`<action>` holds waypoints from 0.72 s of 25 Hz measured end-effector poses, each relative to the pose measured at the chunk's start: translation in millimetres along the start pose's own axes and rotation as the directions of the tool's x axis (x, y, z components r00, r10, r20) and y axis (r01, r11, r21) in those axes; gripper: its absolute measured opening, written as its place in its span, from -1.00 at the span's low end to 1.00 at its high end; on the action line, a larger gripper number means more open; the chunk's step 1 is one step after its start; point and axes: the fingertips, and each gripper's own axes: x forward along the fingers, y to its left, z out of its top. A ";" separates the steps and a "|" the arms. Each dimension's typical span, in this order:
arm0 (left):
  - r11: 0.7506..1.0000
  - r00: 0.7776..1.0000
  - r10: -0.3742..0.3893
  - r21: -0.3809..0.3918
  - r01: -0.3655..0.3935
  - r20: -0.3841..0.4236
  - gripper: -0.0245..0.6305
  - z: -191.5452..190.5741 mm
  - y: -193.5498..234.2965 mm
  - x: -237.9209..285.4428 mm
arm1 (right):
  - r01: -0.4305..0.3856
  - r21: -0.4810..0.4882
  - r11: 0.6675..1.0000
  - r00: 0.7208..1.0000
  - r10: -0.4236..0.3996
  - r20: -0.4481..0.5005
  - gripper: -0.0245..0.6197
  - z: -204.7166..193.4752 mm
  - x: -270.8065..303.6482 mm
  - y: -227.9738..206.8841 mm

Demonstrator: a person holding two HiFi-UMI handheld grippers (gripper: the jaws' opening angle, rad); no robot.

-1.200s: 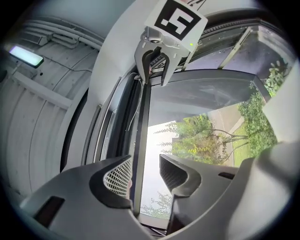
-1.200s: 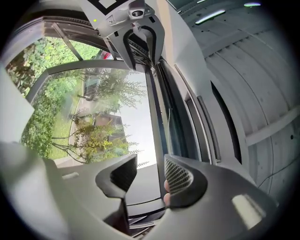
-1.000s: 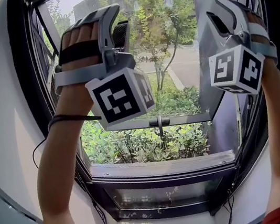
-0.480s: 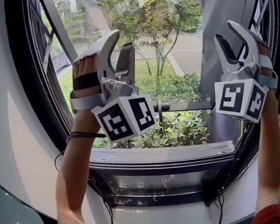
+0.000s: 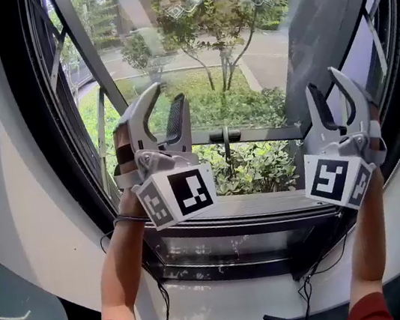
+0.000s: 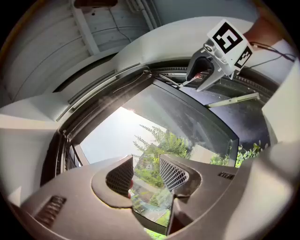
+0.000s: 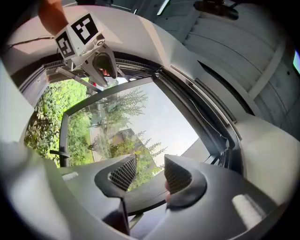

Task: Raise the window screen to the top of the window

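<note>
The window (image 5: 67, 139) has a dark frame and looks out on trees and a lawn. A thin dark crossbar with a small handle (image 5: 226, 140) runs across its lower part, above the sill (image 5: 253, 207). I cannot make out any screen mesh over the opening. My left gripper (image 5: 167, 106) is held up in front of the glass left of the handle, open and empty. My right gripper (image 5: 327, 88) is up at the right side, also open and empty. The left gripper view looks up at the window's top rail (image 6: 108, 86) past open jaws (image 6: 146, 171). The right gripper view shows the same past its jaws (image 7: 150, 171).
A grey slanted pane (image 5: 320, 14) fills the window's upper right. Thin cables (image 5: 161, 299) hang below the sill against the white curved wall (image 5: 8, 195). Each gripper shows in the other's view: the right one (image 6: 213, 51), the left one (image 7: 89, 44).
Both grippers have come down from the upper part of the window to about the height of the crossbar. Both stayed open and empty. The head view has shifted.
</note>
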 end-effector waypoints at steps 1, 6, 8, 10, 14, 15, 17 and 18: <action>0.999 1.000 -0.011 -0.033 0.010 -0.006 -0.42 -4.1 -5.9 -6.3 | -0.012 0.030 0.999 1.000 0.012 0.000 -0.32 -2.2 -6.8 6.2; 0.977 0.997 -0.068 -0.203 0.062 -0.022 -0.42 -22.3 -38.1 -38.1 | -0.072 0.190 0.979 0.997 0.072 0.004 -0.32 -9.7 -37.4 34.2; 0.961 0.995 -0.094 -0.265 0.082 -0.034 -0.42 -30.6 -51.0 -51.3 | -0.102 0.283 0.954 0.995 0.102 0.012 -0.32 -13.4 -50.1 48.2; 0.940 0.991 -0.122 -0.328 0.097 -0.054 -0.42 -41.0 -65.2 -67.3 | -0.137 0.383 0.914 0.990 0.136 0.029 -0.32 -16.9 -65.3 63.9; 0.889 0.982 -0.172 -0.442 0.120 -0.080 -0.42 -58.3 -92.8 -98.7 | -0.177 0.531 0.828 0.983 0.180 0.047 -0.32 -29.1 -91.1 93.3; 0.877 0.979 -0.183 -0.463 0.125 -0.084 -0.42 -61.5 -99.1 -105.9 | -0.179 0.569 0.802 0.982 0.185 0.048 -0.32 -32.4 -96.1 99.7; 0.853 0.975 -0.200 -0.508 0.122 -0.101 -0.42 -69.3 -110.2 -122.2 | -0.180 0.642 0.745 0.979 0.196 0.047 -0.32 -39.1 -108.0 112.7; 0.838 0.971 -0.209 -0.532 0.118 -0.114 -0.42 -74.1 -115.7 -130.3 | -0.184 0.669 0.720 0.977 0.211 0.042 -0.32 -43.0 -115.2 120.3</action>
